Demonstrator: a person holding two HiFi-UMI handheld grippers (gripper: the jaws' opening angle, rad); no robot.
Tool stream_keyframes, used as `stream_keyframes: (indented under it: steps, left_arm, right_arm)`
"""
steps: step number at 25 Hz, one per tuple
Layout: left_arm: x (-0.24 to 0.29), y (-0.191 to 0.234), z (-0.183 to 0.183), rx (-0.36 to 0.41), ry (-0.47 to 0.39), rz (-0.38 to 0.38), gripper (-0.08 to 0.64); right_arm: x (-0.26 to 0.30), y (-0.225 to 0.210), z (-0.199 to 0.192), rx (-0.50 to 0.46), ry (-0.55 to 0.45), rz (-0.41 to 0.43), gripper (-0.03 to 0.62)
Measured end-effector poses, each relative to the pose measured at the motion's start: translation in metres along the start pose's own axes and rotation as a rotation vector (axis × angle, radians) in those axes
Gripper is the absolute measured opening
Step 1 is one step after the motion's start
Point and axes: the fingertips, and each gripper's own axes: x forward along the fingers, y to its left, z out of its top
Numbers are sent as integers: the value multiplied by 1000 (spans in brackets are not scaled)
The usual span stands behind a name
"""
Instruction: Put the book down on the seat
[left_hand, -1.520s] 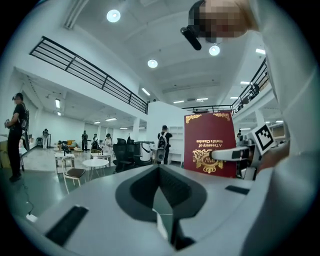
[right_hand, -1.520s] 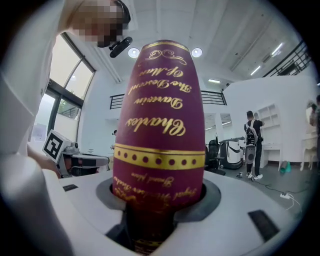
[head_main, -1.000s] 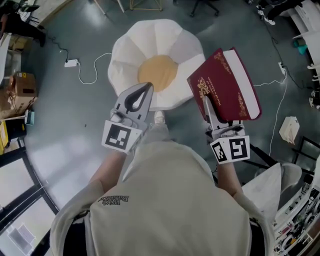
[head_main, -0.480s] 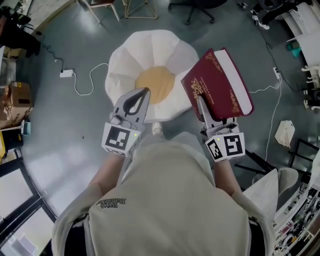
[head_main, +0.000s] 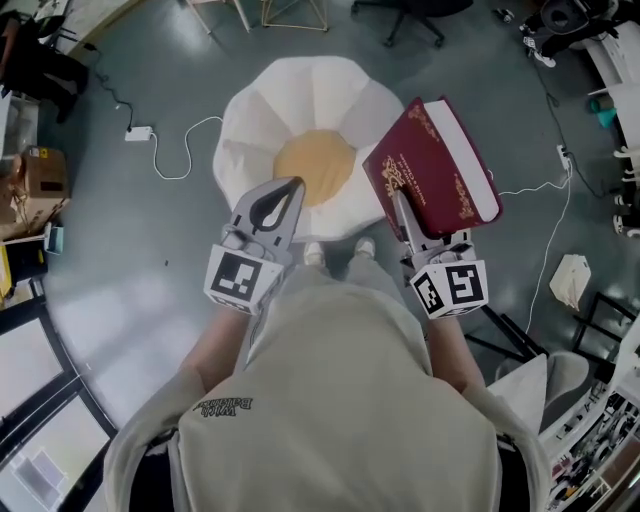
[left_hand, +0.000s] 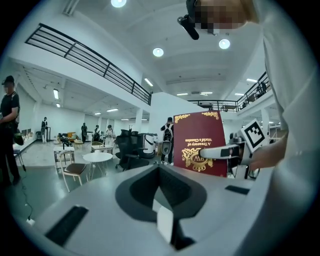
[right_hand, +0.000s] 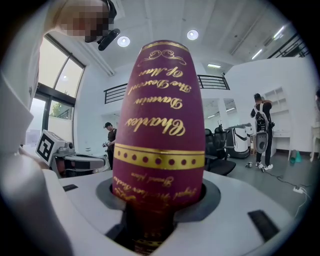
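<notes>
The seat (head_main: 312, 110) is a white flower-shaped pouf with a yellow centre, on the grey floor just ahead of me. A thick maroon book (head_main: 430, 175) with gold print hangs in the air over the seat's right edge, cover up. My right gripper (head_main: 402, 205) is shut on its near end. In the right gripper view its spine (right_hand: 160, 125) stands up between the jaws. My left gripper (head_main: 290, 188) is shut and holds nothing, its tip over the seat's near edge. From the left gripper view the book (left_hand: 202, 142) and the right gripper (left_hand: 220, 151) show to the right.
A white cable and power adapter (head_main: 140, 132) lie on the floor left of the seat. A cardboard box (head_main: 40, 180) stands at the far left, a white bag (head_main: 575, 280) at the right. Chair legs (head_main: 290, 12) stand beyond the seat. People and office chairs are in the background.
The right gripper with the book has drifted a little to the left, nearer the seat's right edge. The left gripper has hardly moved.
</notes>
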Motion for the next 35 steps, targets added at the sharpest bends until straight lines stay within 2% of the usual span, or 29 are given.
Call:
stream_keyframes:
  steps: [2, 5, 7, 9, 13, 19, 25, 29, 35]
  left_arm:
    - [5, -3, -6, 1, 2, 11, 9]
    - [13, -4, -17, -64, 35, 50, 9]
    - [27, 2, -22, -94, 52, 62, 9]
    - [44, 7, -28, -75, 48, 55, 9]
    - [75, 18, -47, -120, 58, 71, 9]
    - [124, 33, -84, -58, 46, 55, 9]
    - [167, 56, -163, -78, 88, 77, 9]
    - [204, 62, -221, -41, 105, 43, 9]
    - [249, 81, -312, -111, 102, 49, 9]
  right_arm:
    - [3, -7, -13, 8, 22, 9, 232]
    - [11, -20, -31, 58, 61, 20, 232]
    - [26, -31, -33, 28, 64, 21, 232]
    - [44, -42, -38, 10, 69, 27, 232]
    - [80, -69, -62, 116, 86, 45, 232]
    - [141, -106, -128, 164, 140, 59, 232]
    - [200, -136, -215, 157, 184, 59, 232]
    - [241, -149, -268, 144, 179, 75, 232]
    - [294, -165, -364, 112, 219, 86, 232]
